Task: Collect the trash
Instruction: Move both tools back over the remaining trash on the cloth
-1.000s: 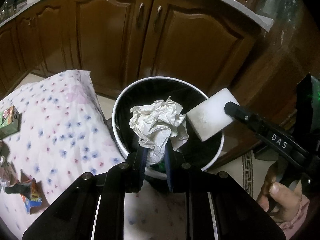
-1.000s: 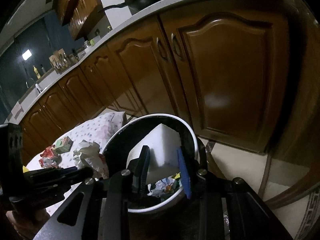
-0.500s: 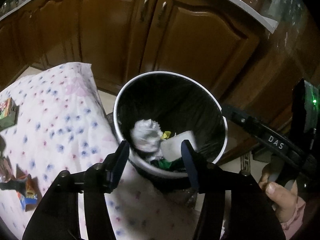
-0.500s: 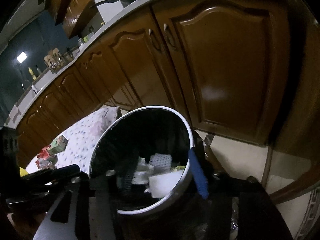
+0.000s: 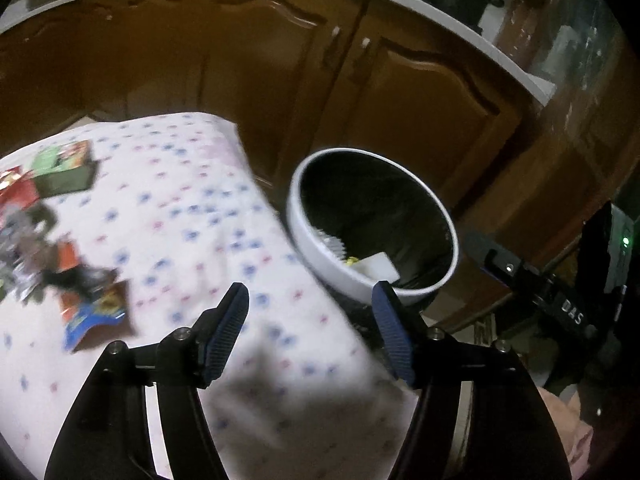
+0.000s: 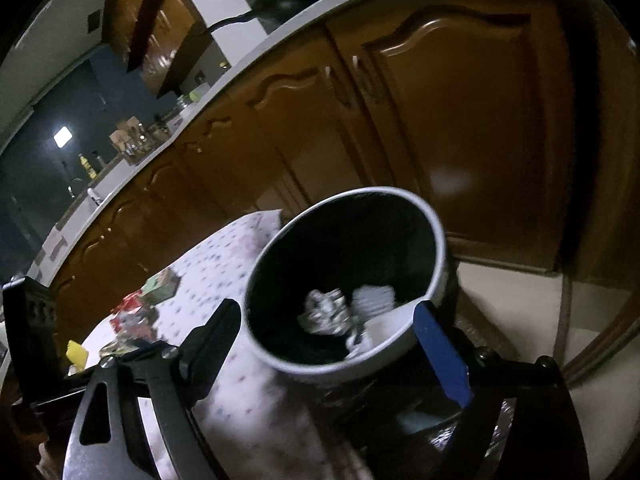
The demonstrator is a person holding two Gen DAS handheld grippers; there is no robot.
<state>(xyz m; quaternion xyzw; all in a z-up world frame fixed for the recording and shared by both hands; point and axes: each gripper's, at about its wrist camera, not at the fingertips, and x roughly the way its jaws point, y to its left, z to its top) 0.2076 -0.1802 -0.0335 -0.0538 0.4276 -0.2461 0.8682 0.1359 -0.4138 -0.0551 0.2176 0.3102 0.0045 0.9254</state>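
A second ago the left gripper (image 5: 310,336) pinched a crumpled white paper wad and the right gripper (image 6: 332,344) a white foam block over the bin; now both pieces lie inside the round white-rimmed bin with a black liner (image 5: 320,248), the foam block (image 5: 378,266) against its near wall and the paper wad (image 6: 326,312) beside it among other scraps. Both grippers are empty with their jaws opening, and the left one has swung away from the bin to sit over the table's white cloth with blue and pink flowers (image 5: 192,216). More trash waits on that cloth: a torn blue-and-orange foil wrapper (image 5: 94,316) nearest the left gripper, a small green carton (image 5: 64,168) farther back, and a blurred heap of red and grey wrappers (image 5: 24,216) at the far left. The wrapper is probably feather-light, limp and slick, so a raised crinkled edge looks the best place to pinch; pressing flat may only slide it or catch the cloth. The carton seems stiff enough to take across its narrow sides. The bin stands just past the table's corner, close before the brown wooden cabinet doors (image 6: 460,120), so room behind it is tight, while the space above the cloth is open. The right gripper hangs at the bin's near rim.
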